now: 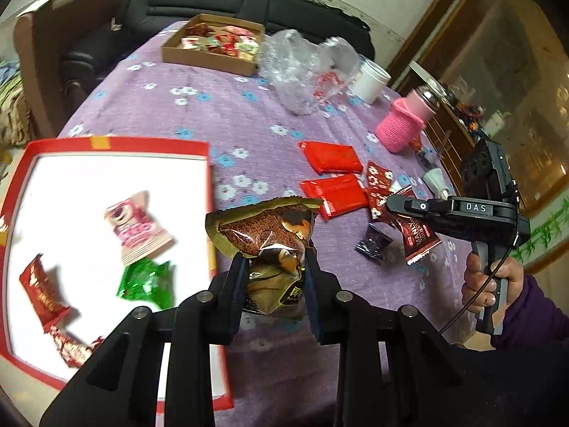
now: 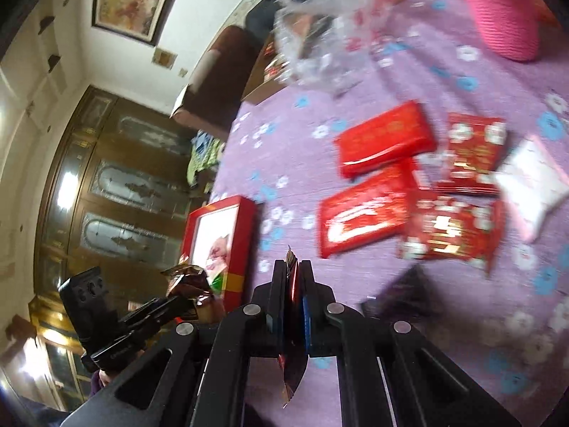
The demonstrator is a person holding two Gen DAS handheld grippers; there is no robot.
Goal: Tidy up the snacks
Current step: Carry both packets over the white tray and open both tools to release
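My left gripper (image 1: 274,259) is shut on a crumpled brown and gold snack packet (image 1: 263,227), held just right of the red-rimmed white tray (image 1: 117,144). In the tray lie a pink packet (image 1: 137,227), a green one (image 1: 145,281) and a red-brown one (image 1: 41,291). My right gripper (image 1: 390,203) is shut on a thin dark red sachet (image 1: 419,238) above the loose snacks. In the right wrist view that sachet (image 2: 293,366) sits edge-on between the closed fingers of the right gripper (image 2: 293,267). The left gripper (image 2: 177,306) with its brown packet (image 2: 188,281) shows beside the tray (image 2: 242,235).
On the purple flowered cloth lie two red packets (image 1: 332,156) (image 1: 336,195), flowered dark red packets (image 1: 380,178) and a small dark packet (image 1: 373,245). Further back are a cardboard box of snacks (image 1: 209,60), a crumpled plastic bag (image 1: 302,67), a white cup (image 1: 370,78) and a pink knitted bottle (image 1: 402,121).
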